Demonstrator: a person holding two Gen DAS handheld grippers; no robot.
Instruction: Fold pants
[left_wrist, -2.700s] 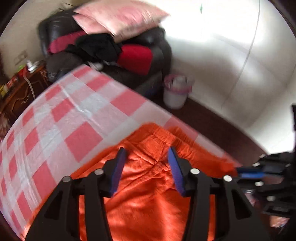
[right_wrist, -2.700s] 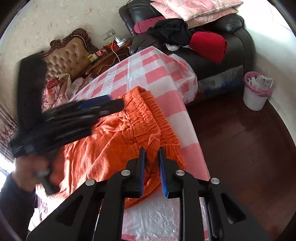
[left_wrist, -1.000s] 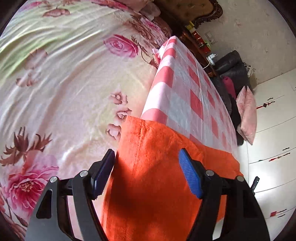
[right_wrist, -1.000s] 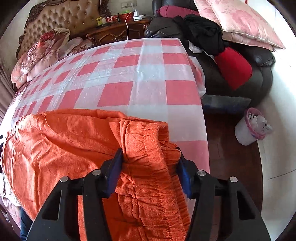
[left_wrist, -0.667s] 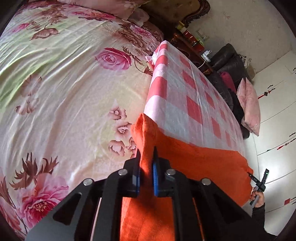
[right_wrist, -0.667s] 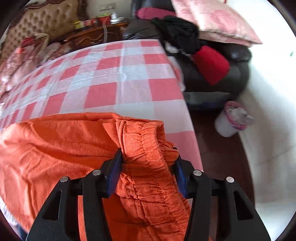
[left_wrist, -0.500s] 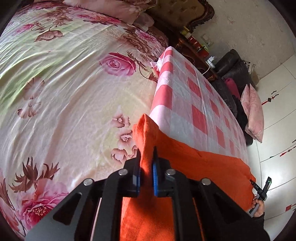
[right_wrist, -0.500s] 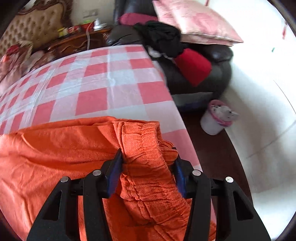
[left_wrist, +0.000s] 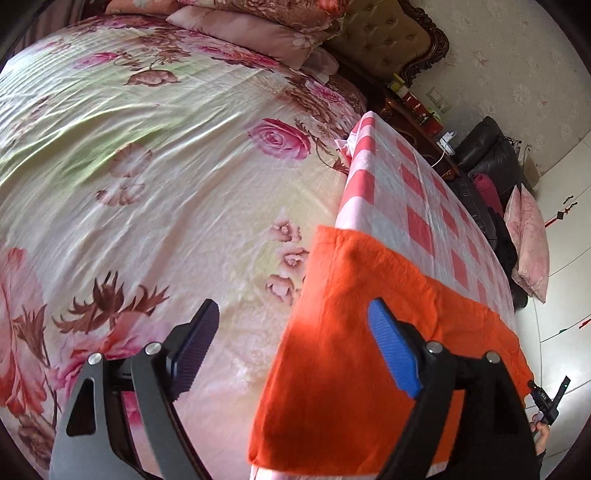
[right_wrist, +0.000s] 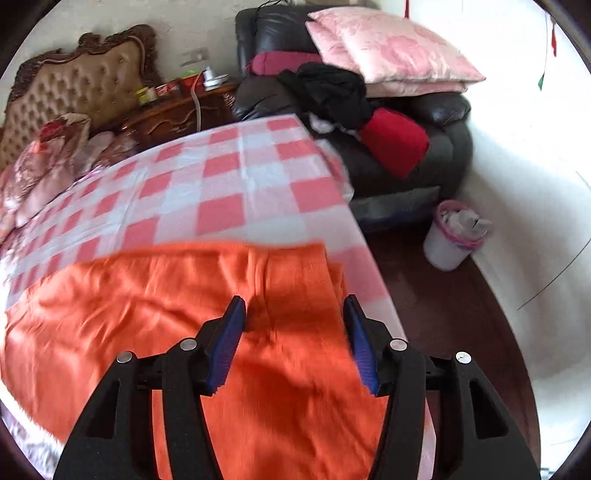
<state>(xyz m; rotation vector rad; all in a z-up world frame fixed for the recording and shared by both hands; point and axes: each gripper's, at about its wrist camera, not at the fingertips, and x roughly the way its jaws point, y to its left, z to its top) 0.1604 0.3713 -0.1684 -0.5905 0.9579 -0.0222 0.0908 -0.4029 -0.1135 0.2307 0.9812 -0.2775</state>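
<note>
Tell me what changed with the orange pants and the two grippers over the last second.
The left gripper, pinched on a raised pant edge half a second ago, has just opened and let go; that edge now lies flat. The right gripper released the bunched waistband it clamped, its jaws now open above the cloth. The orange pants lie spread flatter on the checked cloth, which stayed put.

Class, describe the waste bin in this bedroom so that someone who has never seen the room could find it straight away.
Start at the dark leather armchair beyond the far end of the pink-and-white checked cloth. On the dark wooden floor just to its right, near the white wall, stands the small white waste bin. Its pink liner folded over the rim and the white scraps poking out mark it as the only container on the floor.
</note>
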